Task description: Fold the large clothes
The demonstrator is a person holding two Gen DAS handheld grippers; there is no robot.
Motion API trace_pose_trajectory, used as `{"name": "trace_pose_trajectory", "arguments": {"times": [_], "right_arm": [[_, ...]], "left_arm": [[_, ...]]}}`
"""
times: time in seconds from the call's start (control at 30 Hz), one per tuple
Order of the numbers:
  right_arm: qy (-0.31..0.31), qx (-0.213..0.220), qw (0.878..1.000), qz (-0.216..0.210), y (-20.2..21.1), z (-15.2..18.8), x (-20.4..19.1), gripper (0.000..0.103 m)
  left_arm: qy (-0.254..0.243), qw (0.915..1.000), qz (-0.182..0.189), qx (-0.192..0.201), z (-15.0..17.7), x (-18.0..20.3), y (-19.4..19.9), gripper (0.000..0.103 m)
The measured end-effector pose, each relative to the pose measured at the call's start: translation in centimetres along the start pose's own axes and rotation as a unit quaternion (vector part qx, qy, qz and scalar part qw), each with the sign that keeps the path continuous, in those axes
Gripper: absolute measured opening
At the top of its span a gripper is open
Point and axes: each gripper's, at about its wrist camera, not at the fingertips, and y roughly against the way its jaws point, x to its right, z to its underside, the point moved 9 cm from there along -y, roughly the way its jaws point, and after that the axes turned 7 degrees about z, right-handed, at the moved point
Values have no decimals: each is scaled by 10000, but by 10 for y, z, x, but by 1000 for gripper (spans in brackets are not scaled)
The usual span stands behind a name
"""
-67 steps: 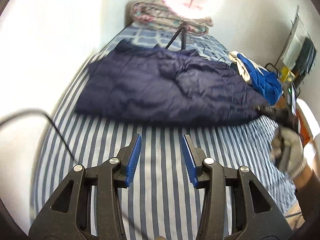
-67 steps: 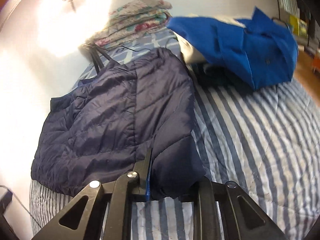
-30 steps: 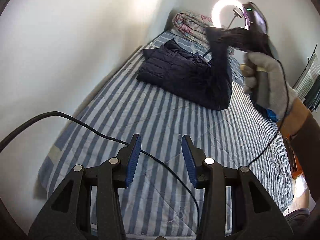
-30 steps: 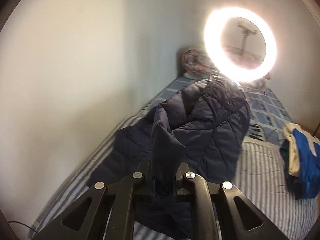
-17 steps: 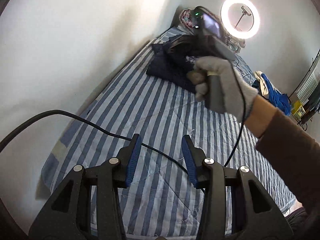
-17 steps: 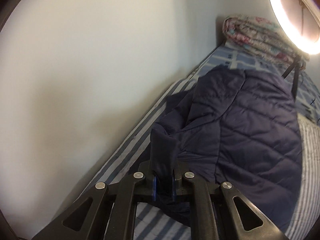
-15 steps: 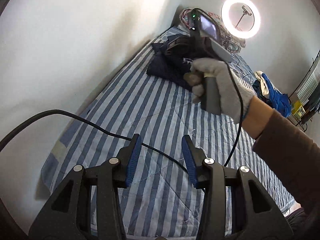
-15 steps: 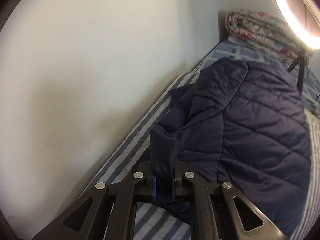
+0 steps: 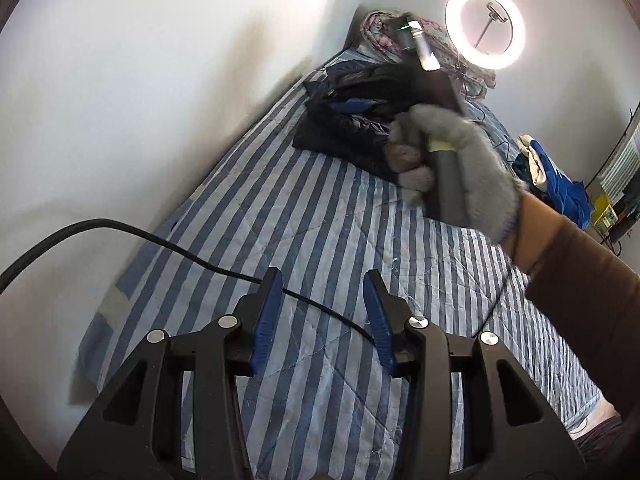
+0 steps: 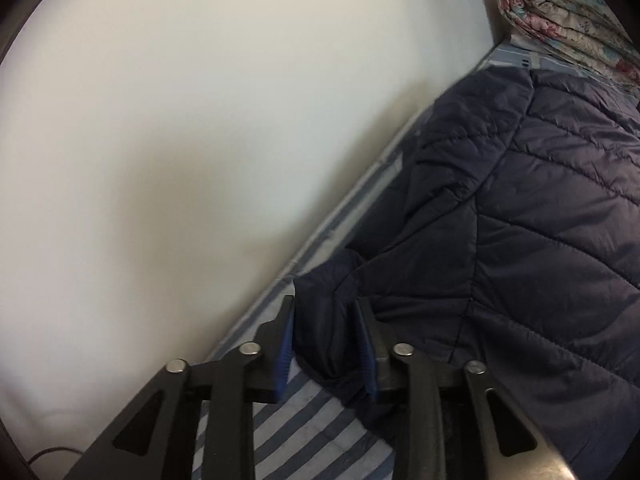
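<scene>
Down from its raised position near the ring light a second ago, the right gripper (image 10: 326,344) now sits low over the bed, and the cuff that was pinched tight between its pads now lies in a widening gap. Its jaws are opening; the dark cuff (image 10: 326,320) is between the blue ribbed pads (image 10: 285,354), filling most of the narrow gap, and I cannot tell whether either pad touches it. That cuff ends a sleeve of the jacket (image 10: 540,220), which lies on the bed (image 9: 320,240) against the white wall (image 10: 180,140). The jacket's long axis runs along the bed, parallel to the wall, from the cuff end by the gripper away toward the floral quilt (image 10: 568,20) at the far end. Its shell is navy, smooth and slightly shiny, puffed between diagonal stitched lines; the cuff is plain and unquilted.

A grey knitted glove covers the right hand (image 9: 460,168) on the gripper's handle, with a brown sleeve (image 9: 592,300) behind it.

Hovering over the near part of the bed, the left gripper (image 9: 322,304) has its jaws at a moderate gap with nothing between them. A black cable (image 9: 180,246) crosses the blue-and-white striped, quilted cover beneath it. Beyond stand a lit ring light (image 9: 485,26) and a blue garment (image 9: 560,188) at the bed's far right edge.
</scene>
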Motion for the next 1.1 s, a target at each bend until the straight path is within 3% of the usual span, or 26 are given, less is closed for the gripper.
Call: {"name": "trace_pose_trajectory", "arguments": {"times": [0.1, 0.2, 0.37, 0.47, 0.6, 0.67, 0.8, 0.97, 1.1], "right_arm": [[-231, 299, 9978, -539, 52, 1, 5, 39], [-357, 541, 9965, -531, 92, 3, 25, 39], [-407, 775, 9954, 403, 138, 12, 92, 39], [-625, 925, 9909, 753, 153, 4, 140, 39], [-862, 1186, 9820, 1192, 163, -15, 193, 38], [-839, 1212, 9795, 1374, 155, -30, 216, 38], [-785, 1179, 9803, 1373, 132, -36, 217, 37], [-408, 708, 9855, 1484, 64, -29, 211, 36], [103, 273, 9855, 1670, 35, -8, 210, 36]], "left_arm": [[-154, 9998, 12, 81, -12, 9, -1, 43], [-316, 9992, 119, 233, -36, 21, -6, 43], [-603, 9967, 117, 535, -95, 37, -33, 43], [-851, 9940, 113, 677, -139, 46, -58, 43], [-724, 9946, 178, 716, -187, 40, -92, 43], [-715, 9948, 25, 731, -207, 31, -111, 43], [-828, 9942, -371, 579, -222, 9, -154, 43], [-814, 9938, -761, 17, -198, -32, -207, 43], [-901, 9933, -698, -190, -176, -48, -232, 43]]}}
